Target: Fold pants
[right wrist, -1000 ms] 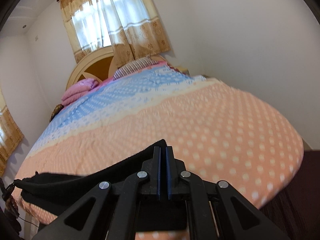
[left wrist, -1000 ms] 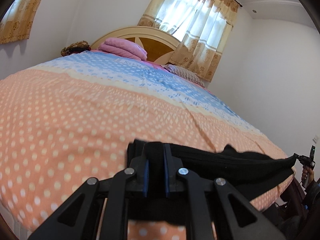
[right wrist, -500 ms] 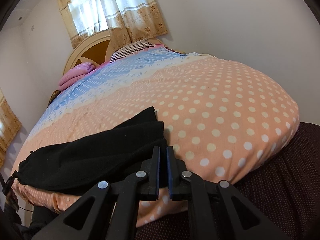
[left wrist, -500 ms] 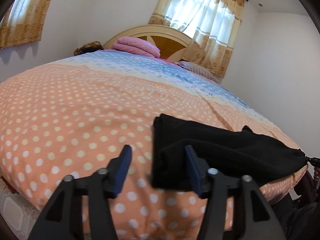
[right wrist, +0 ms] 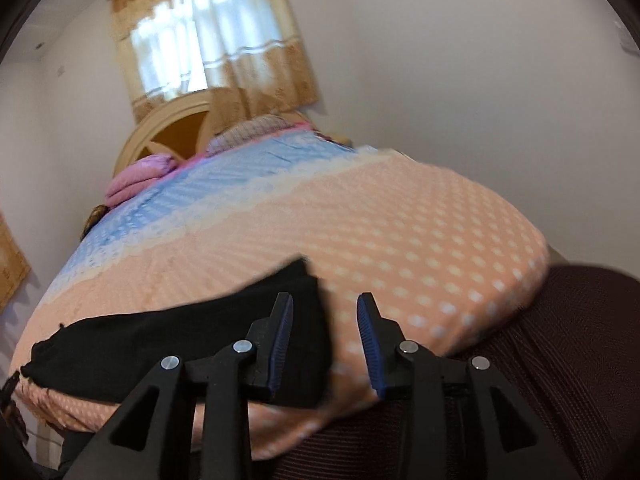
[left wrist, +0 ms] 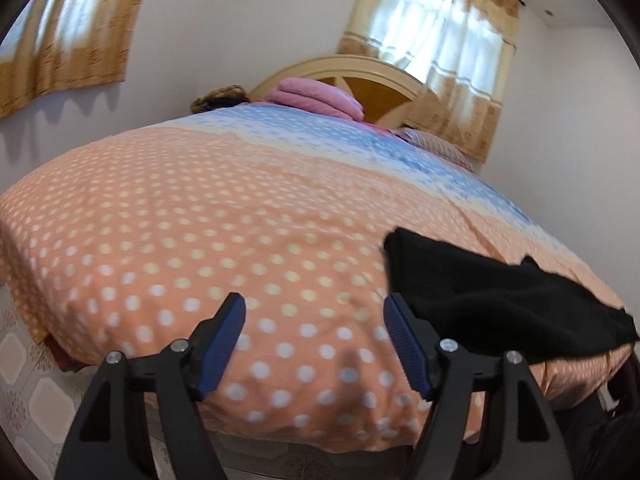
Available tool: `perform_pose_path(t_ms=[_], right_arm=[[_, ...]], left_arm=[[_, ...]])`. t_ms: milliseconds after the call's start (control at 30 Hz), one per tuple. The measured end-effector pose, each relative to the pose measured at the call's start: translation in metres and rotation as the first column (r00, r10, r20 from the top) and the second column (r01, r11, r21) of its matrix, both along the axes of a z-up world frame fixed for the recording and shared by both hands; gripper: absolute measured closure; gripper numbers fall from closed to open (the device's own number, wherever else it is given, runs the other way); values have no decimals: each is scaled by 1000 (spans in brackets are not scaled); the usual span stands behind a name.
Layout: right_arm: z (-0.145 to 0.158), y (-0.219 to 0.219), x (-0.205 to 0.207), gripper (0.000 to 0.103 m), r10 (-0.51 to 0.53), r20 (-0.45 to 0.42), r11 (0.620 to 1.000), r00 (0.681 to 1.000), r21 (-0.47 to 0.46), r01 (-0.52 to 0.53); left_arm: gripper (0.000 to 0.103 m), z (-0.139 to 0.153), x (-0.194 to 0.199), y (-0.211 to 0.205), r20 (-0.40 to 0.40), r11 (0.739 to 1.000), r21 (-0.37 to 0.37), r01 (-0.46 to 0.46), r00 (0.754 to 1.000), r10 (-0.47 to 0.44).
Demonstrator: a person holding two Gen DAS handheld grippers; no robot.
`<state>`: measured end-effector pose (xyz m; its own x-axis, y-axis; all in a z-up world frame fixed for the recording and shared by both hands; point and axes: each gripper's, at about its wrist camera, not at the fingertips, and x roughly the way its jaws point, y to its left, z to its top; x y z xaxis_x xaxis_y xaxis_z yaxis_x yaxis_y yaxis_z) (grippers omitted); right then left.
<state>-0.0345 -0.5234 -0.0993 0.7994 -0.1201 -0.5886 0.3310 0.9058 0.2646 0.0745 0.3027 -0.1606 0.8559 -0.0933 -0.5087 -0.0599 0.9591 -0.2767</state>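
Observation:
Black pants (left wrist: 496, 296) lie folded in a long band along the near edge of the bed, on the orange dotted cover (left wrist: 200, 220). My left gripper (left wrist: 314, 312) has its jaws opening wide, with only the cover between them; the left end of the pants lies just beyond its right finger. In the right wrist view the same pants (right wrist: 168, 336) stretch off to the left. My right gripper (right wrist: 324, 312) is opening too, with the right end of the pants behind its left finger (right wrist: 280, 332) and only the cover showing in the gap.
A pink folded blanket (left wrist: 320, 96) and pillows lie at the wooden headboard (left wrist: 384, 76). Curtained windows (left wrist: 436, 28) sit behind the bed. A dark maroon bed skirt (right wrist: 560, 360) hangs at the near right corner. Tiled floor (left wrist: 36, 392) shows at lower left.
Both grippers let go of the black pants and opened. The pants now lie on the bed. Both grippers have drawn back, the left one also shifting left of the pants.

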Motion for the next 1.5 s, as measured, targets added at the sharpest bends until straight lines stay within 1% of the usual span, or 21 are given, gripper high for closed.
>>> perform_pose_path(t_ms=[133, 233, 300, 400, 533, 567, 600, 633, 767, 833, 933, 1000, 1033, 1100, 1167, 1267, 1300, 1333, 1367, 1433, 1500], right_arm=[[22, 60, 41, 68, 165, -4, 986, 986, -37, -165], [27, 125, 89, 68, 330, -25, 943, 944, -23, -331], [27, 174, 120, 68, 436, -34, 900, 899, -13, -437], [23, 264, 176, 68, 612, -62, 791, 788, 42, -611], [9, 367, 229, 68, 742, -123, 669, 659, 61, -741], [4, 393, 241, 68, 761, -136, 645, 634, 58, -762], [1, 410, 245, 68, 772, -139, 632, 621, 62, -772], [-3, 434, 258, 68, 793, -143, 606, 592, 87, -791], [-9, 498, 281, 68, 846, -155, 526, 510, 91, -845], [-12, 527, 291, 68, 872, -168, 479, 460, 95, -873], [-21, 562, 299, 68, 894, -215, 420, 393, 96, -903], [-29, 583, 303, 68, 900, -246, 392, 361, 91, -915], [-34, 594, 303, 68, 905, -268, 367, 331, 94, -926], [-42, 612, 303, 68, 906, -301, 335, 297, 82, -939], [-46, 623, 303, 68, 907, -323, 308, 271, 67, -949], [-47, 639, 302, 68, 906, -340, 279, 252, 33, -960], [-49, 644, 303, 73, 907, -344, 273, 244, 36, -961], [-49, 649, 303, 83, 901, -354, 276, 251, 22, -961], [-49, 651, 303, 97, 897, -360, 278, 258, 6, -960], [-42, 653, 298, 98, 896, -349, 281, 276, -38, -959], [-35, 646, 300, 98, 900, -317, 300, 300, -50, -953]], left_arm=[[29, 14, 2, -5, 33, 1000, -10, -2, 999, 2], [29, 29, 11, -27, 72, 999, -8, 45, 996, -45], [29, 34, 19, -44, 82, 997, 2, 78, 994, -78], [29, 37, 30, -74, 82, 990, 38, 137, 987, -140], [29, 30, 36, -98, 59, 981, 82, 176, 982, -181], [29, 27, 32, -101, 53, 979, 96, 179, 981, -184], [29, 26, 30, -104, 48, 977, 117, 177, 982, -184], [29, 24, 25, -106, 46, 975, 141, 174, 982, -182], [28, 13, 15, -98, 16, 967, 216, 139, 989, -146], [24, 7, 16, -91, -1, 969, 212, 126, 992, -128], [23, 1, 15, -83, -1, 978, 167, 124, 992, -126], [23, 0, 13, -84, 10, 978, 167, 125, 992, -128], [23, 0, 13, -85, 13, 978, 167, 125, 992, -129], [23, -2, 13, -85, 21, 981, 148, 127, 991, -131], [23, -2, 14, -83, 27, 984, 127, 124, 991, -129], [22, -1, 14, -82, 37, 985, 112, 128, 991, -132], [20, -2, 15, -82, 35, 985, 116, 124, 991, -129], [18, -3, 16, -81, 33, 986, 117, 121, 991, -126], [18, -4, 17, -80, 30, 987, 111, 120, 992, -124], [18, -3, 17, -79, 32, 988, 102, 120, 992, -124], [18, 1, 15, -80, 48, 987, 111, 116, 991, -122]])
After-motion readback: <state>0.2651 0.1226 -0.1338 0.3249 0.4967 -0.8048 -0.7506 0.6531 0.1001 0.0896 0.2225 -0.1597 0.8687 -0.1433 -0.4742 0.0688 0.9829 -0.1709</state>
